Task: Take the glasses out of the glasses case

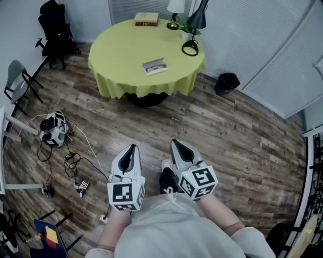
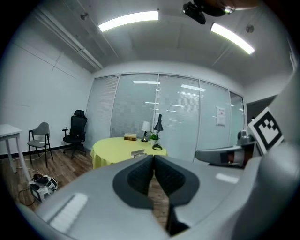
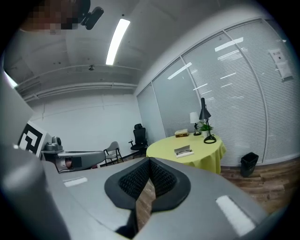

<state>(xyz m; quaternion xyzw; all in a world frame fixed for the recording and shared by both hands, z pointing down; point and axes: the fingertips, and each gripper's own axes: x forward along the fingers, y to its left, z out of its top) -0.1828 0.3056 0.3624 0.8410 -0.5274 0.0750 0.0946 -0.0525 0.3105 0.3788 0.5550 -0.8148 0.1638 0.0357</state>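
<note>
An open glasses case with glasses inside lies on the round table under a yellow cloth, far ahead. The case shows small in the left gripper view and again, as the case, in the right gripper view. My left gripper and right gripper hang side by side over the wooden floor, well short of the table. Both are shut with nothing between the jaws; the pads and pads meet at the tips.
On the table stand a black desk lamp, a small white lamp, a plant and a book. A black bin sits right of the table. Cables and a device litter the floor at left, near chairs.
</note>
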